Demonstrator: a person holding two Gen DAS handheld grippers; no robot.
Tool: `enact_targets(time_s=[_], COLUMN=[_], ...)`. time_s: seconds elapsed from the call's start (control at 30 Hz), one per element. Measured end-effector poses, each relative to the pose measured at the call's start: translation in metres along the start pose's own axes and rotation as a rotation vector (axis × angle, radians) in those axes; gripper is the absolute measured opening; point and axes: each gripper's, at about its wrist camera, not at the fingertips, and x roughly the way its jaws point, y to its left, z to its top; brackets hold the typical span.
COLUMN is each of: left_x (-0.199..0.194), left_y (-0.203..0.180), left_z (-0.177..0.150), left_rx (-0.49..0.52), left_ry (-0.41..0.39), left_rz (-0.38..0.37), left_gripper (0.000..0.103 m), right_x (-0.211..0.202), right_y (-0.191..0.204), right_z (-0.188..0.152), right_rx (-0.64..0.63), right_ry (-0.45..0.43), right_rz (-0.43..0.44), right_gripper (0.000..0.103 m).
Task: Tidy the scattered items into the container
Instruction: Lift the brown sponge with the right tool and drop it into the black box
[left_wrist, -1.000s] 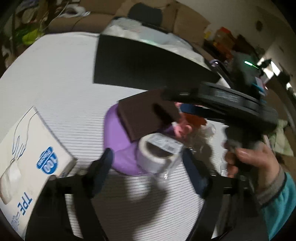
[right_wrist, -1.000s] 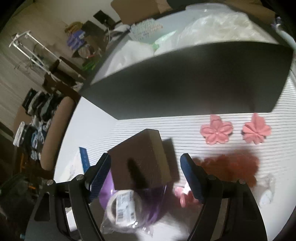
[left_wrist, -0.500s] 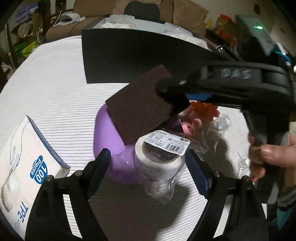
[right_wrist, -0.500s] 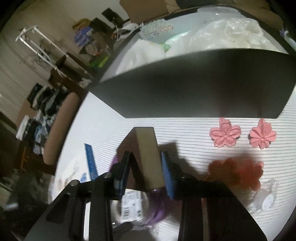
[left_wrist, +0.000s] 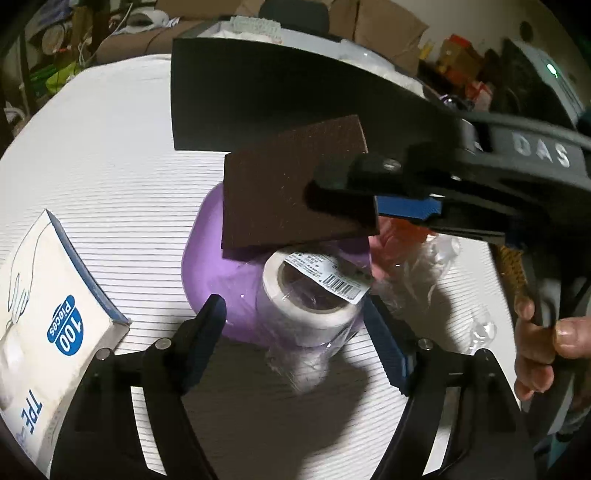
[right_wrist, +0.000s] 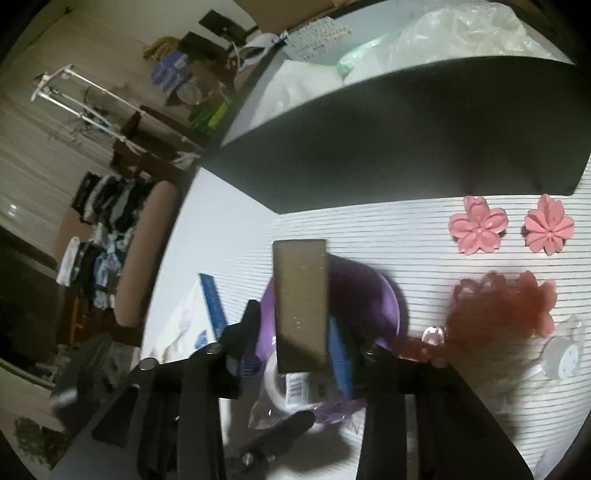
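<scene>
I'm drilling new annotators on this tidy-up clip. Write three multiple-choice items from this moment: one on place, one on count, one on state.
1. The wrapped tape roll sits:
A. in the black container
B. between the open left gripper's fingers
C. on the glove box

2. Solid pink flowers beside the black container:
A. one
B. two
C. four

3. The right gripper is:
A. open, empty
B. shut on the brown sponge block
C. shut on the tape

Key: B, the fingers flank it; B, one flower lies beside another; B, both fingers press its sides.
</scene>
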Motion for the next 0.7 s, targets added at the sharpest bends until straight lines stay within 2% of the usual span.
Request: enact_targets(time_s=[0.03,0.1,0.13,0.17,0.2,0.23,0.3,0.5,0.57,0.7], left_x=[0.001,0.003,0.004,0.004,0.003,0.002,-0.001,-0.027,-0.04,-0.054], left_y=[-0.001,-0.002,-0.001,0.001,0.003,0.005,0.007,0.025,0.03,0.047], left_z=[0.0,-0.001,-0.001,0.0,-0.001,-0.001,0.0,0.007,0.011,0.013], left_rx=[0.006,0.008,0.004,-0.001,-0.008,-0.017,-0.033,-0.115,-0.127,-0.155], left_ry=[-0.003,-0.01,-0.016,-0.021,-0.026,-0.025,-0.03,-0.078,-0.11,-0.151], left_rz=[0.006,0.005,-0.001,-0.01,-0.028,-0.05,-0.058,-0.121,-0.141,-0.176], left_gripper=[0.079,0.079,0.078,0.073,0.066,0.053,0.049,0.038,0.026,0.024], right_x=[0.004,0.012,0.014,0.014,0.014,0.012,0.005,-0.043,-0.067,-0.114], right_y=[-0.002,-0.009,-0.012,-0.016,-0.02,-0.022,-0.023,-0.015,-0.006,-0.001], right_z=[0.001,0.003,0.003,0.002,0.001,0.0,0.0,0.017,0.033,0.075], right_rx=[0.008,0.042,0.059,0.078,0.106,0.127,0.142,0.159,0.143,0.117], right_ry=[0.009,0.014,0.011,0.001,-0.005,-0.013,-0.03,-0.087,-0.114,-0.215], right_rz=[0.002,0.012,0.021,0.04,0.074,0.098,0.122,0.207,0.232,0.2], right_gripper=[0.049,0.049,0.045,0.033,0.033,0.031,0.026,0.024,0.024,0.024])
